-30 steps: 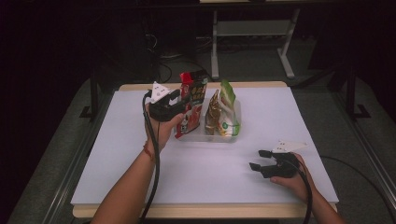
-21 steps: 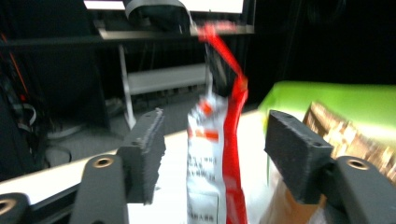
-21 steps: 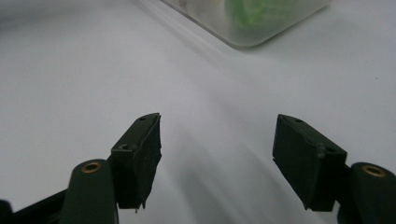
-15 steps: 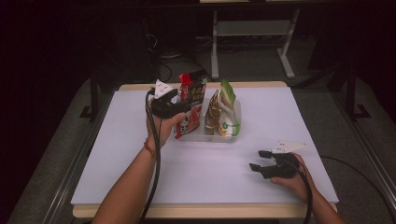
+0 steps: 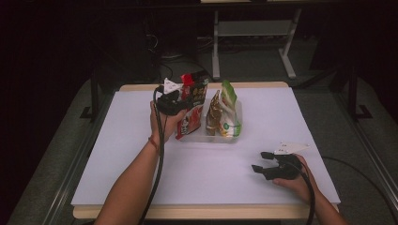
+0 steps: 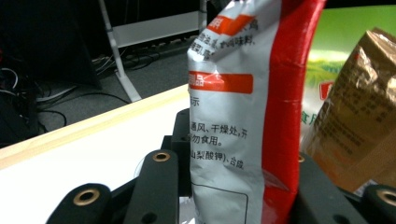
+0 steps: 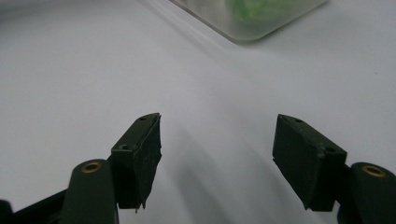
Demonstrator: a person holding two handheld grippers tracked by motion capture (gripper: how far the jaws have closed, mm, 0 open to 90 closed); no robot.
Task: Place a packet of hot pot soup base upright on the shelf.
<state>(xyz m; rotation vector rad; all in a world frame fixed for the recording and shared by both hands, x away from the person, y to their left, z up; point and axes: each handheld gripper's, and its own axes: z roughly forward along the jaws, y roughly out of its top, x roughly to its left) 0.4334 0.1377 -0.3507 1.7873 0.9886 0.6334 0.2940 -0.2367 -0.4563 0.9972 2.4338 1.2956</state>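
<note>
A red and silver snack bag (image 5: 191, 112) stands upright at the left end of a clear plastic tray (image 5: 234, 135). My left gripper (image 5: 179, 101) holds its upper part. In the left gripper view the bag (image 6: 243, 93) sits between the jaws of the left gripper (image 6: 243, 177), which have just been closing and now press on both its sides. Beside it in the tray stand a brown bag (image 5: 214, 112) and a green and white bag (image 5: 229, 110). My right gripper (image 5: 262, 161) rests open on the white table near the front right, with nothing between its fingers (image 7: 140, 154).
The white tabletop (image 5: 291, 117) has free room left, right and in front of the tray. A corner of the clear tray (image 7: 247, 18) lies ahead of the right gripper. The brown bag (image 6: 359, 126) and green bag (image 6: 341, 42) stand close behind the held bag.
My left hand has edged slightly right and down with the red bag, which now stands lower at the tray's left end. The right hand has kept still.
</note>
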